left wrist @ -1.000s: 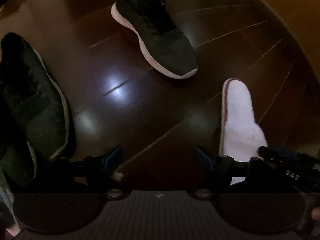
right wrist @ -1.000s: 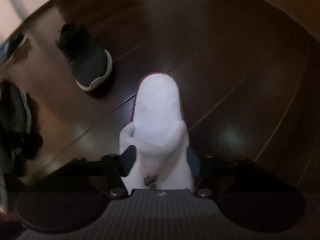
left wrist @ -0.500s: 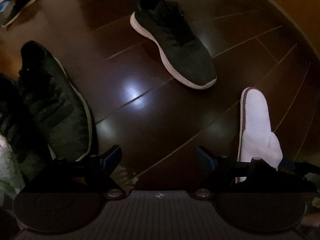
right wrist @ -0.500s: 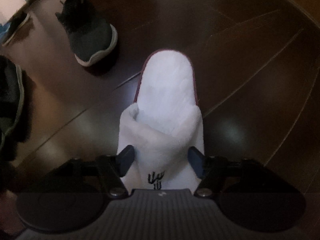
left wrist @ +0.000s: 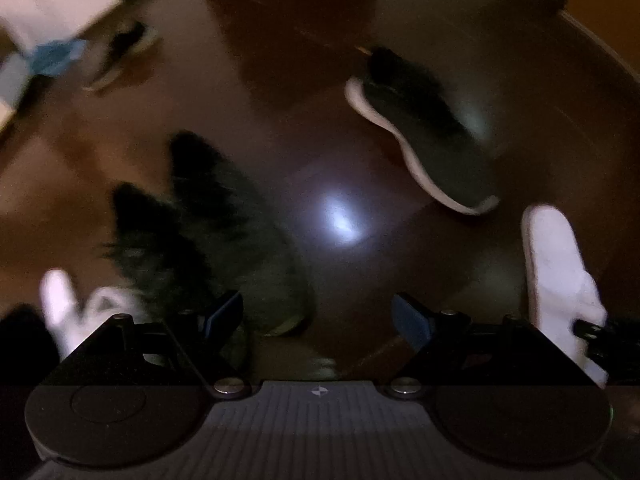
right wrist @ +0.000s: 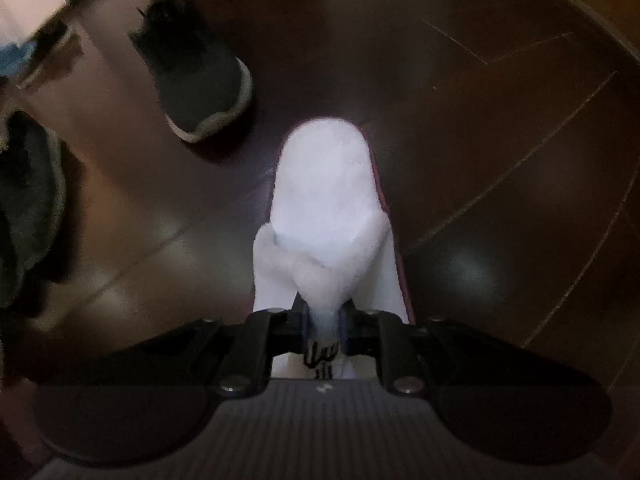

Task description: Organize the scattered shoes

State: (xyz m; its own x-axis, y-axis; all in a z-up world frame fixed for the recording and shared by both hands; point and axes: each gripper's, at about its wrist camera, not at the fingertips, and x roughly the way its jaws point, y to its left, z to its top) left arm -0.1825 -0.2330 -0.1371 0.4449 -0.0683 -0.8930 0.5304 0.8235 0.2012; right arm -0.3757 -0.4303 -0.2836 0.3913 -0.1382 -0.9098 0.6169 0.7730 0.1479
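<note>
My right gripper (right wrist: 323, 322) is shut on the pinched upper of a white slipper (right wrist: 326, 192), whose heel points away from me over the dark wood floor. The left wrist view shows that same white slipper (left wrist: 554, 264) at the far right with the right gripper on it. My left gripper (left wrist: 318, 314) is open above the floor with nothing between its fingers. A black sneaker with a white sole (left wrist: 424, 136) lies ahead to the right. A pair of dark sneakers (left wrist: 208, 232) lies just left of the left gripper. Another white slipper (left wrist: 76, 312) shows blurred at the lower left.
A dark low shoe (left wrist: 120, 54) lies far back left near white and blue things (left wrist: 48, 40). In the right wrist view the black sneaker (right wrist: 200, 84) sits ahead left and a dark sneaker (right wrist: 28, 208) fills the left edge. A tan wall base (left wrist: 600, 12) curves along the right.
The right gripper has shut on the white slipper's upper, bunching it between the fingers. The left gripper has pulled back and swung, so the shoes sit further off and blurred.
</note>
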